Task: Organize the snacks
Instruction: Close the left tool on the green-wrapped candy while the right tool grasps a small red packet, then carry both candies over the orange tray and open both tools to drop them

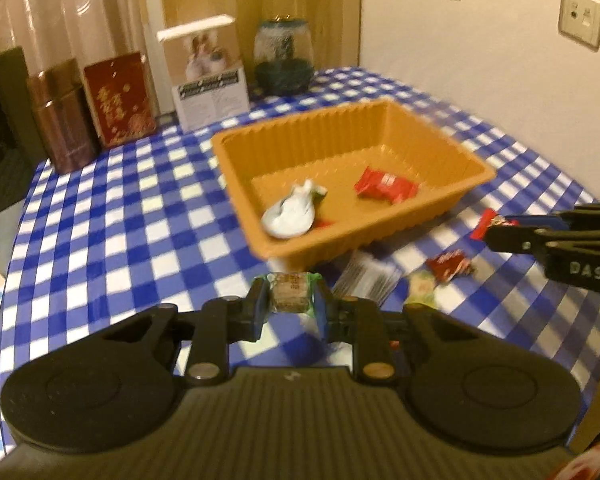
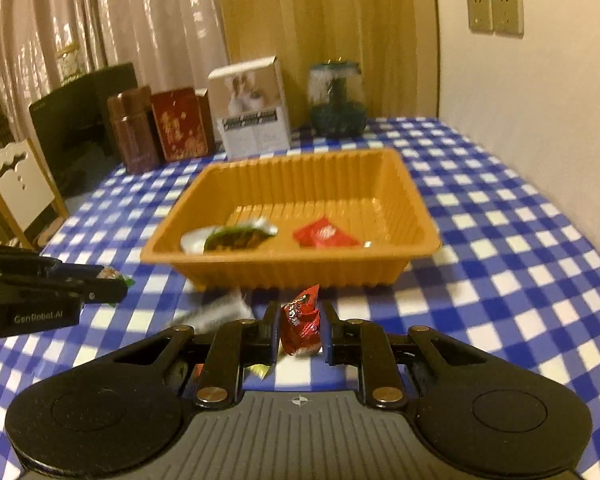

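Left gripper clamped on green-wrapped snack, just short of orange tray's near wall. Right gripper clenched on red-wrapped candy, likewise before tray. Inside tray: white packet, red packet.

Ribbed orange plastic tray, slightly glossy. Blue-white checked tablecloth, smooth, w/ sheen. Crinkly red foil snack wrapper, shiny. Rear copper-brown metal tin, glossy.
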A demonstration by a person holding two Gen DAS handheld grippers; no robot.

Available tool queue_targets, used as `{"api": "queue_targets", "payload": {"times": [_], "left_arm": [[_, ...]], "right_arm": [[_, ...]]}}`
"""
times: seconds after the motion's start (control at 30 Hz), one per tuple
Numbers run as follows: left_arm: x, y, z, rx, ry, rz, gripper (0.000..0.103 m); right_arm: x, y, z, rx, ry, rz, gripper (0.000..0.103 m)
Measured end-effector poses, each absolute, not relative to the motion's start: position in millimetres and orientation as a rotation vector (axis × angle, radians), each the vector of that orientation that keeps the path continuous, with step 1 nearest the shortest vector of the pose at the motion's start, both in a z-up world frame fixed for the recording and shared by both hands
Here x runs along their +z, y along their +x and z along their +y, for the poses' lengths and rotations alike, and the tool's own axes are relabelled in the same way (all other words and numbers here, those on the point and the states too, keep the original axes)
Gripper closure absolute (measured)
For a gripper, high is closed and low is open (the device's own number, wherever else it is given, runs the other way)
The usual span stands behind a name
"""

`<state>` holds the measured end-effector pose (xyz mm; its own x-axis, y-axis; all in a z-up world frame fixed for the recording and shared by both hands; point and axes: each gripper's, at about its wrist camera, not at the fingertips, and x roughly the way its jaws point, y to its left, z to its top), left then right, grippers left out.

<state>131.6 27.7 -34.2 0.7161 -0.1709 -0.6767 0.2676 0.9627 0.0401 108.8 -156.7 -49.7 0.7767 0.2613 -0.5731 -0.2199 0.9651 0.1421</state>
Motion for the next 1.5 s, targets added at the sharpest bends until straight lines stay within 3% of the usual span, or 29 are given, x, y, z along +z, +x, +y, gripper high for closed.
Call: {"api": "queue_targets", "payload": {"times": [0.37, 0.87, 0.93, 1.03, 1.2, 1.33, 1.5], "left_arm": [[-15, 177, -4, -0.255, 0.040, 0.663, 0.081], [-40, 234, -28, -0.276, 0.018, 0.670, 0.079], [-43, 237, -31, -0.283, 0.014, 0.664, 0.074], [-47, 237, -32, -0.276, 0.019, 0.661, 0.053], [-44, 230, -22, -0.214, 0.039, 0.645, 0.049], [-36, 222, -9, -0.172, 0.018, 0.608, 0.022], [-34, 221, -4, -0.163, 0.023, 0.596, 0.020]], "right_arm": [[-24, 156, -181, 0.257, 0.125, 0.538, 0.083], [-39, 219, -197, 0.242, 0.168, 0.581, 0.083], [-41, 220, -197, 0.243, 0.168, 0.584, 0.083], [-42, 221, -198, 0.241, 0.172, 0.590, 0.083], [-41, 220, -197, 0.245, 0.175, 0.591, 0.083], [-41, 219, -194, 0.263, 0.170, 0.594, 0.083], [-41, 220, -190, 0.283, 0.176, 0.595, 0.083]]}}
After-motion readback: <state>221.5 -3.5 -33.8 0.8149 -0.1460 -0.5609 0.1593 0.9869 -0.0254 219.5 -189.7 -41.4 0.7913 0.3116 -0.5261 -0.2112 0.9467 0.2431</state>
